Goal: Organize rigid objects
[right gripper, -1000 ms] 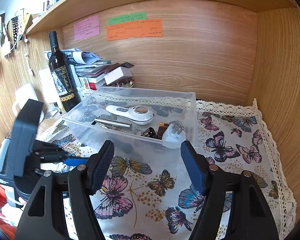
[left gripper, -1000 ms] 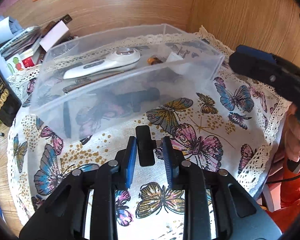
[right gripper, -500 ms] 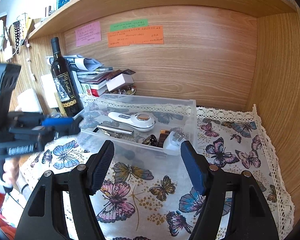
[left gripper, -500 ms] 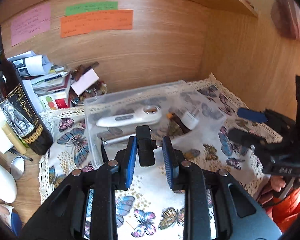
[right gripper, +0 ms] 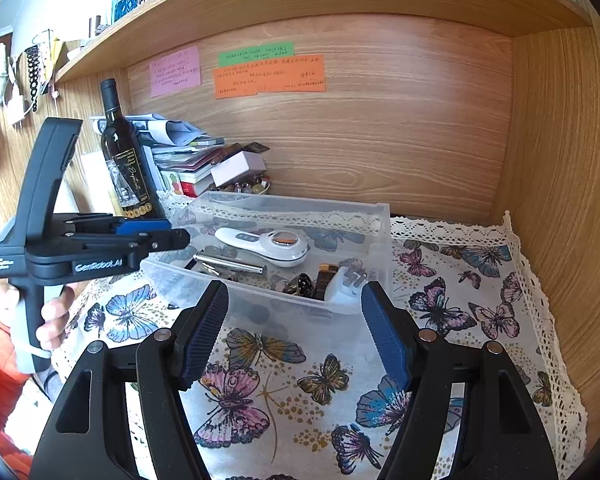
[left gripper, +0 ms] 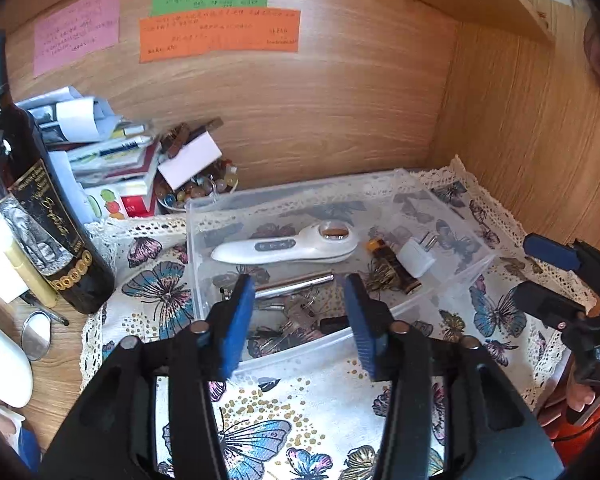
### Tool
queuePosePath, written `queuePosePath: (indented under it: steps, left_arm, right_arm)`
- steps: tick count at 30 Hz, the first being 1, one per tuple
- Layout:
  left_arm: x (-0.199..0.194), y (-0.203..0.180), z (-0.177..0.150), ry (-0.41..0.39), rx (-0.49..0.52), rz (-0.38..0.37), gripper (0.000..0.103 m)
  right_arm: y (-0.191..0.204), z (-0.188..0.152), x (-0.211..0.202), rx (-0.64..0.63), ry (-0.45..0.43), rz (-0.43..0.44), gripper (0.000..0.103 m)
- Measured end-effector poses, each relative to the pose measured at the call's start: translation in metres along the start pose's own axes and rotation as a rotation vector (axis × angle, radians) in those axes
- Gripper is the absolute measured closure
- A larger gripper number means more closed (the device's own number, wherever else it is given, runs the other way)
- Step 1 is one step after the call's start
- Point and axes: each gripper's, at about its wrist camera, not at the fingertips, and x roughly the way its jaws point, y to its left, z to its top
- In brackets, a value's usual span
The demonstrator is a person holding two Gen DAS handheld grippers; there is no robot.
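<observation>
A clear plastic bin (left gripper: pixel 452 284) (right gripper: pixel 268 304) sits on the butterfly cloth. In it lie a white handheld device (left gripper: pixel 288 245) (right gripper: pixel 268 245), a silver metal tube (left gripper: pixel 296 282) (right gripper: pixel 228 263), a white plug adapter (left gripper: pixel 414 258) (right gripper: pixel 342 286), a brown-black lighter-like piece (left gripper: pixel 392 268) and a small black block (left gripper: pixel 334 325) near the front wall. My left gripper (left gripper: pixel 300 316) (right gripper: pixel 168 238) is open and empty above the bin's front left. My right gripper (right gripper: pixel 296 336) (left gripper: pixel 540 276) is open and empty, in front of the bin.
A dark wine bottle (left gripper: pixel 36 216) (right gripper: pixel 126 160) stands left of the bin. Stacked papers, books and a white box (left gripper: pixel 188 160) pile up behind it. A bowl of beads (left gripper: pixel 196 190) sits at the back wall. Wooden walls close the back and right. A small mirror (left gripper: pixel 36 334) lies left.
My left gripper has risen, tilted up over the bin and opened; the black block it held now lies in the bin. My right gripper stayed open, almost still.
</observation>
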Motion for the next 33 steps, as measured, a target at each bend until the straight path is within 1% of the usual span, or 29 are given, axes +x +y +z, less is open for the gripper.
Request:
queuePosePath:
  steps: [2,3,4,6,7,8,9,12,13,15,16,19,25,33]
  left_arm:
    - [-0.01,-0.001,0.0,-0.033,-0.009,0.005,0.052]
    - [-0.017,-0.002,0.0,-0.056,-0.015,0.009,0.047]
    - [-0.023,-0.003,0.0,-0.078,-0.018,0.014,0.045]
    - [-0.038,-0.006,-0.002,-0.129,-0.018,0.028,0.037]
    - [-0.045,-0.008,-0.002,-0.152,-0.016,0.032,0.036]
    - [-0.052,-0.01,-0.003,-0.175,-0.016,0.032,0.031]
    - [-0.06,-0.012,-0.004,-0.2,-0.017,0.035,0.026]
    - [-0.081,-0.018,-0.006,-0.273,-0.024,0.05,0.014]
    - [-0.087,-0.019,-0.006,-0.296,-0.025,0.056,0.013]
    - [-0.099,-0.023,-0.007,-0.34,-0.028,0.067,0.005]
    - [-0.104,-0.024,-0.008,-0.357,-0.03,0.07,0.004]
    - [-0.116,-0.028,-0.008,-0.382,-0.035,0.065,0.002]
    - [-0.129,-0.029,-0.01,-0.406,-0.049,0.053,0.001]
    - [-0.139,-0.032,-0.015,-0.43,-0.056,0.069,0.0]
  right_arm:
    - [0.001,0.001,-0.003,0.001,-0.011,0.003,0.037]
    - [0.002,0.003,-0.005,0.002,-0.019,0.003,0.037]
    - [0.002,0.004,-0.007,0.004,-0.027,0.002,0.036]
    - [0.004,0.006,-0.014,0.01,-0.053,-0.002,0.03]
    - [0.005,0.007,-0.017,0.013,-0.067,-0.007,0.025]
    - [0.006,0.009,-0.021,0.015,-0.083,-0.013,0.021]
    - [0.007,0.01,-0.025,0.017,-0.101,-0.019,0.02]
    - [0.011,0.015,-0.038,0.023,-0.146,-0.036,0.015]
    - [0.012,0.017,-0.041,0.025,-0.16,-0.042,0.012]
    - [0.015,0.02,-0.053,0.029,-0.204,-0.061,0.004]
    - [0.017,0.021,-0.057,0.031,-0.222,-0.07,0.0]
    - [0.021,0.025,-0.071,0.029,-0.274,-0.098,0.0]
    - [0.025,0.029,-0.087,0.042,-0.327,-0.12,0.0]
    - [0.026,0.029,-0.094,0.047,-0.341,-0.132,0.0]
